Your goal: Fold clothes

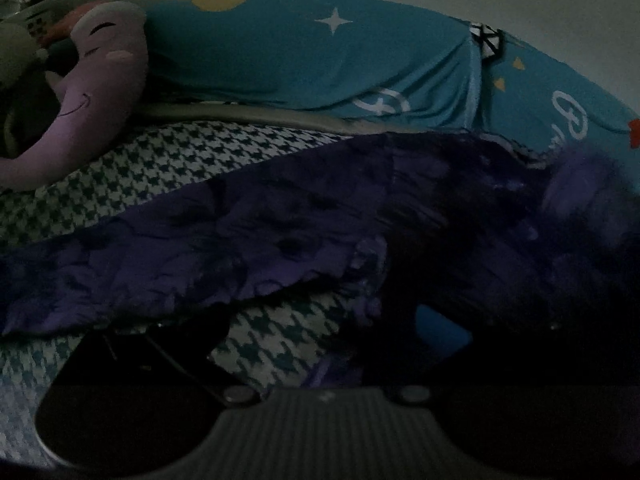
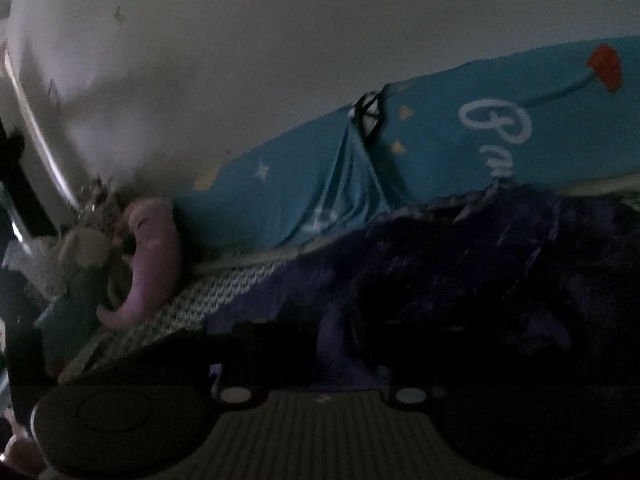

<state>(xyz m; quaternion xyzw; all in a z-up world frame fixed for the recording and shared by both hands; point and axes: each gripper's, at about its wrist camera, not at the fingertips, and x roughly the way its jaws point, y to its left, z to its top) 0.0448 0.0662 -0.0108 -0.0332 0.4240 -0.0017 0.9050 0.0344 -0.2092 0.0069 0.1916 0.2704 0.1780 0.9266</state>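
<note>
one dark purple garment [image 1: 280,232] lies crumpled across the middle of the frame on a houndstooth bed cover [image 1: 152,168], below a blue printed sheet [image 1: 320,56]. a purple plush [image 1: 100,80] sits upper left. both grippers are too dark; i cannot tell their jaws' state.

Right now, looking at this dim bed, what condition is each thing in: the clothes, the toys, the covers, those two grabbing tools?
Dark purple patterned garment: spread out, rumpled, not yet neatly folded.
Houndstooth checked bedcover: lying flat beneath the garment.
Teal sheet with white star and lettering: draped along the wall, creased.
Lilac crescent-moon plush toy: resting by the sheet.
Left gripper: too dark to judge.
Right gripper: too dark to judge.
</note>
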